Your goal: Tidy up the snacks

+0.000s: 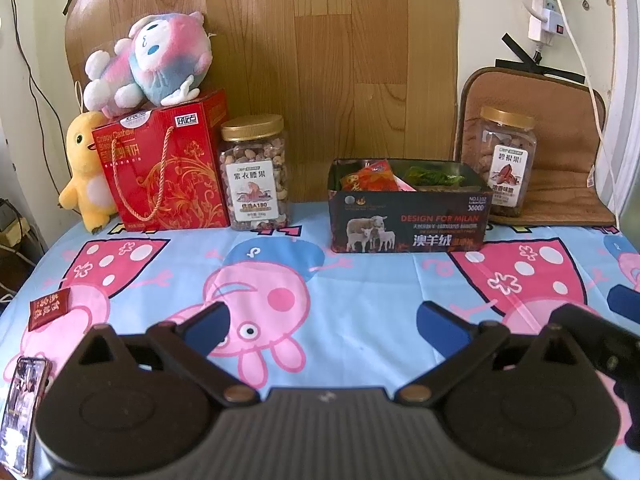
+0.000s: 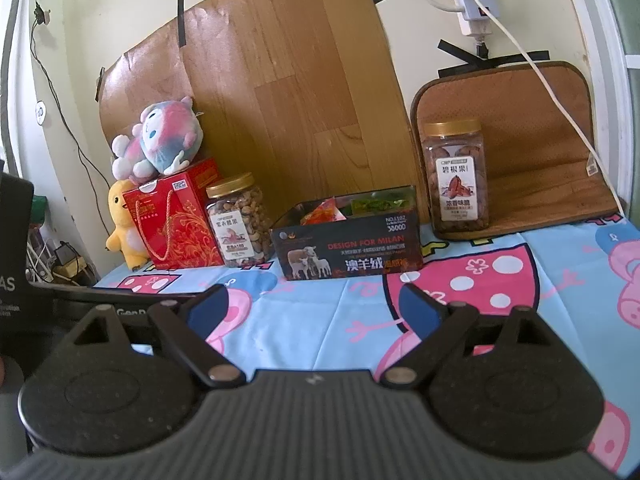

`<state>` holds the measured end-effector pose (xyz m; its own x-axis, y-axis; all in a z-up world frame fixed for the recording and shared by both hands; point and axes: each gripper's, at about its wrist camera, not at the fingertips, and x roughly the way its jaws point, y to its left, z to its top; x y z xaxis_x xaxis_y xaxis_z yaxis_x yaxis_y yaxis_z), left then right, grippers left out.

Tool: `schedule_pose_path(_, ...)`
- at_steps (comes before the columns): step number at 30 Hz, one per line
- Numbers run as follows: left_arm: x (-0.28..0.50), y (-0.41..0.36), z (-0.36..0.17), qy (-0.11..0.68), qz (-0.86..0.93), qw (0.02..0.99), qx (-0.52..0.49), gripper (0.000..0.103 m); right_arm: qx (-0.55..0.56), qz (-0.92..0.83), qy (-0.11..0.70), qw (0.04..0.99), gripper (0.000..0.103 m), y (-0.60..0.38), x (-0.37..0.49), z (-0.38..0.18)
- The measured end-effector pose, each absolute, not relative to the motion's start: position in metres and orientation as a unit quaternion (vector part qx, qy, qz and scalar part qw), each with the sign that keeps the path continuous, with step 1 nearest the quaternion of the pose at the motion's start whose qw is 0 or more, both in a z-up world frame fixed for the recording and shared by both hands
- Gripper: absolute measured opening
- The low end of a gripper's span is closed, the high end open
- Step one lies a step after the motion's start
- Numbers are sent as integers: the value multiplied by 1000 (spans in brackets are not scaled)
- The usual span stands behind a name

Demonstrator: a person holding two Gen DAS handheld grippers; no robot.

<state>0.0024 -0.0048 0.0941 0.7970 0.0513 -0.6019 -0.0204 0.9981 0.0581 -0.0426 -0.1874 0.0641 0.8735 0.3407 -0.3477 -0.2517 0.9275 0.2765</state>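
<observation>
far off to the left of the left gripper (image 1: 322, 322), lying flat on the cartoon-pig tablecloth (image 1: 360, 280), is a small dark red snack packet (image 1: 49, 309), and nearer the camera, at the cloth's left edge, a phone (image 1: 24, 404) lies face up. beyond that gripper's left finger, at the back of the table, a yellow duck plush (image 1: 86, 170) stands touching a red gift box (image 1: 164, 164) with a gold rope handle, and a pink and blue plush (image 1: 150, 62) lies on top of the box. just right of the box stands a gold-lidded jar of mixed nuts (image 1: 254, 172). the left gripper hovers low over the cloth with its blue-padded fingers spread wide apart and nothing between them. ahead of it and a little toward its right finger sits the open black tin (image 1: 408, 220) printed with sheep, holding a red wrapped snack (image 1: 372, 178) and a green wrapped one (image 1: 434, 178). beyond the right finger, just behind the tin's right end, a second gold-lidded jar of pecans (image 1: 506, 160) stands on a brown mat (image 1: 568, 184) that curls up against the wall. from the right wrist view, the right gripper (image 2: 314, 310) also hangs open wide and empty above the cloth, with the tin (image 2: 348, 252) straight ahead between its fingers, the nut jar (image 2: 238, 222) beyond its left finger and the pecan jar (image 2: 458, 176) beyond its right finger. a wood-grain board (image 2: 280, 80) is taped to the wall behind it all, and a white power strip (image 2: 474, 8) hangs up to the right.
</observation>
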Motion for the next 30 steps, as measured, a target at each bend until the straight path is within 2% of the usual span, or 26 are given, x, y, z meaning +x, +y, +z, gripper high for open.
schedule_pose_path(30,-2,-12,98,311,14,950,30,103,113,156,197,961,94,-189,-44,64)
